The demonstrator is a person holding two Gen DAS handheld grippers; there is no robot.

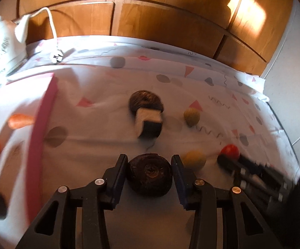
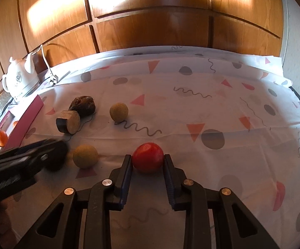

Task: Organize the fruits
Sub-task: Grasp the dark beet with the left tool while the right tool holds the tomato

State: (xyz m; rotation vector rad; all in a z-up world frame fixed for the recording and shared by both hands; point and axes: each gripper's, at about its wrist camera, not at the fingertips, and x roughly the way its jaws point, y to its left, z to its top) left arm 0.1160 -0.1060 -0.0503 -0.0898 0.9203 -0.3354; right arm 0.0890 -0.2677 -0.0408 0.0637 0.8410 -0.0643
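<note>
At the upper left of the left wrist view a white kettle (image 1: 3, 47) stands on the patterned tablecloth (image 1: 100, 145), and below it a pink-rimmed tray (image 1: 41, 137) runs down the left edge with two orange fruits (image 1: 20, 121) lying inside. Low in the centre of that frame the left gripper (image 1: 149, 167) has its fingers set on either side of a dark round fruit (image 1: 150, 174); the left pad looks to touch it, a sliver of gap shows at the right (whether it is truly pinched I cannot tell). Above it, mid-frame, a cut dark piece with a pale face (image 1: 149, 122) lies against another dark brown fruit (image 1: 144, 101), with a yellowish ball (image 1: 191, 116) to their right and a second one (image 1: 194, 158) just beside the gripper. In the right wrist view, lower centre, the right gripper (image 2: 148, 162) brackets a red fruit (image 2: 148, 157) resting on the cloth, both pads at its sides, seemingly clasping it lightly.
</note>
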